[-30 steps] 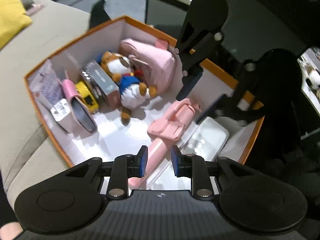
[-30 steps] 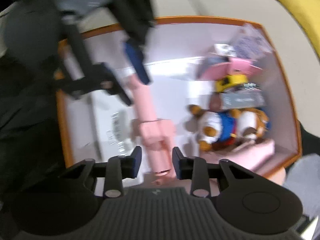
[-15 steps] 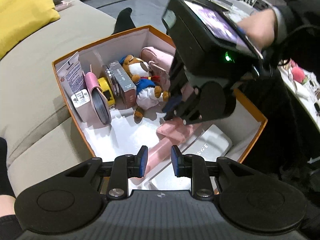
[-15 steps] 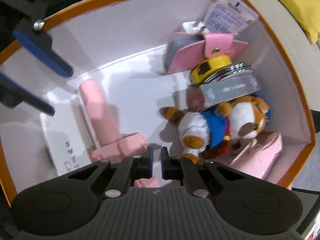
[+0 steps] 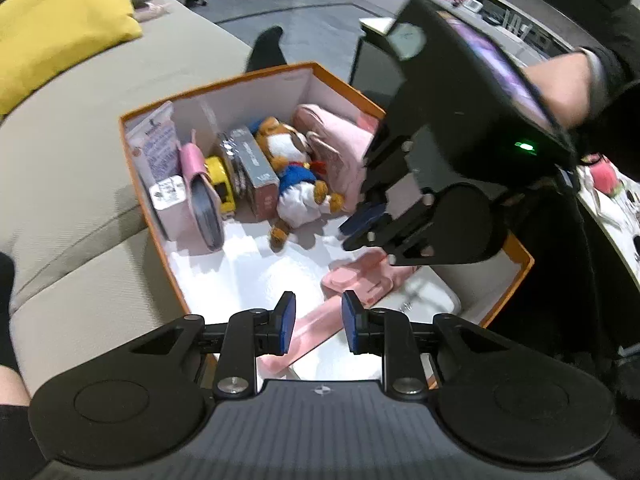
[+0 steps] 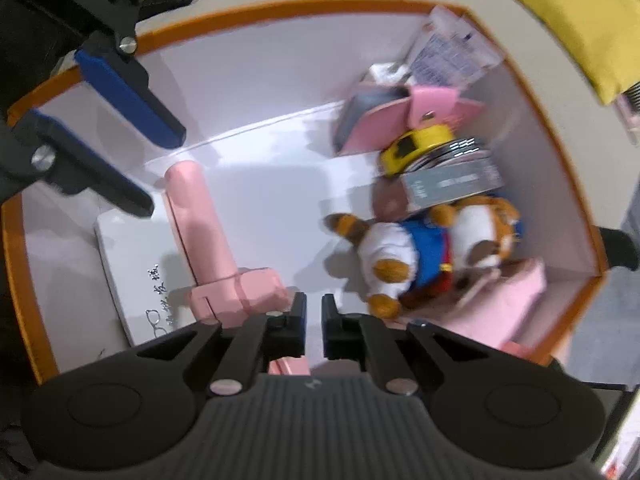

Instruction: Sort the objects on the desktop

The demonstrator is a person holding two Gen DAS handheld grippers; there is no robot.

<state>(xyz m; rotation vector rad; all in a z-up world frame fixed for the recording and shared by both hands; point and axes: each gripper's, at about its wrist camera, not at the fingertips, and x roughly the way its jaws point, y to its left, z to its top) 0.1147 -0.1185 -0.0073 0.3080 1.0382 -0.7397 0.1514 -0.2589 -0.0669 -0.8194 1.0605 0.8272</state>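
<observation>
**Over the Orange Box, Two Grippers Are Held Above a Pink Stick**

Nearest to the left camera, the left hand-held gripper point(image 5: 315, 322) is seen with its blue pads set a small way apart. Nothing is held between them. Just below them, the thin end of a pink stick point(image 5: 312, 334) is seen lying on the white floor of the orange box point(image 5: 516, 280).

Near the right camera, the right hand-held gripper point(image 6: 314, 316) is seen with only a narrow gap between its jaws, and the jaws are being opened. Nothing is pinched in them. The thick end of the pink stick point(image 6: 236, 292) is found just beside the right gripper's left finger, not between the two.

A flat white case point(image 6: 136, 264) is seen under the pink stick. Farther in, a plush bear point(image 5: 296, 188) in blue clothes is laid on the box floor. Beside it a grey box point(image 5: 256, 168), a yellow tape measure point(image 5: 218, 178) and a pink wallet point(image 5: 200, 200) are stood in a row. A pink pouch point(image 5: 340, 152) is tucked into the far corner. The orange box is rested on a beige sofa point(image 5: 80, 160), and a yellow cushion point(image 5: 60, 20) is seen far behind.

It is judged that the pink stick is being put in place inside the box. Next, the right jaws would need to be opened wider and moved over the thick end if the stick is to be gripped.
</observation>
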